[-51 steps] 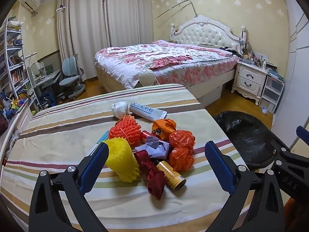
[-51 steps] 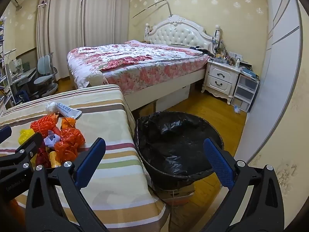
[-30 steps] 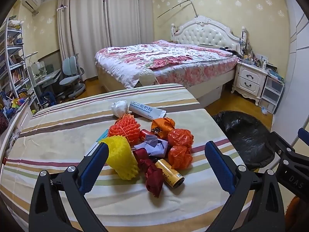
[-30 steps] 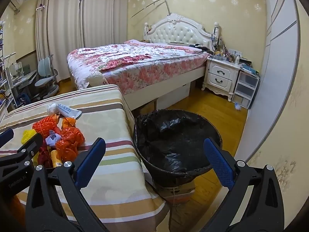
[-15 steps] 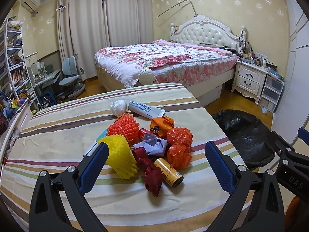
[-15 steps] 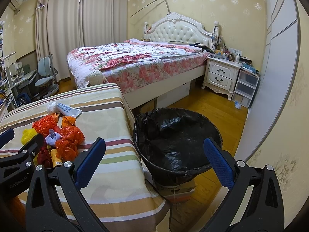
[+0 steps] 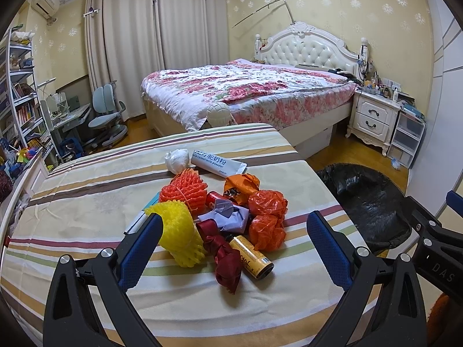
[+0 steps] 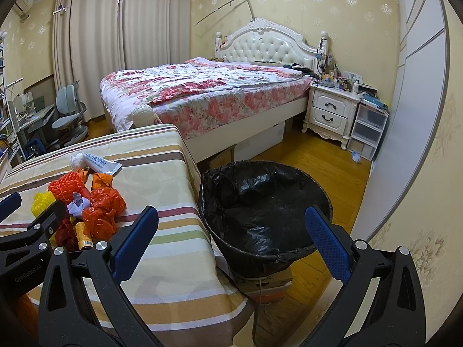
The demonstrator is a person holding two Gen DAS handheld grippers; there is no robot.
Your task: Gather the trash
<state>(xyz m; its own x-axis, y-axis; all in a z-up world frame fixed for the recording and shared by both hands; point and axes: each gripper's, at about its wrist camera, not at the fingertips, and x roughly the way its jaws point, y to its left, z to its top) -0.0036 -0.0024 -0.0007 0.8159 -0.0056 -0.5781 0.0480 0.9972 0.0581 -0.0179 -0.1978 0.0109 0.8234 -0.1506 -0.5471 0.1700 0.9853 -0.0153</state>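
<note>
A pile of trash lies on the striped table (image 7: 86,190): a yellow foam net (image 7: 179,232), an orange foam net (image 7: 183,189), crumpled orange bags (image 7: 267,217), a dark red wrapper (image 7: 224,256), a gold can (image 7: 251,257), lilac paper (image 7: 228,215), a white tube (image 7: 217,163) and a white wad (image 7: 176,160). My left gripper (image 7: 234,240) hangs open just short of the pile. My right gripper (image 8: 231,232) is open with nothing in it, above the table's right edge and the black-lined bin (image 8: 266,211). The pile (image 8: 86,205) sits to its left.
The bin stands on a cardboard box (image 8: 260,280) on the wooden floor, right of the table. Behind are a bed (image 7: 246,92), a nightstand (image 7: 374,118), plastic drawers (image 7: 408,141), a desk chair (image 7: 105,115) and shelves (image 7: 20,98) at far left.
The left view has drifted slightly, so the pile sits a little further left and up between the fingers. Both grippers stay open and nothing was picked up.
</note>
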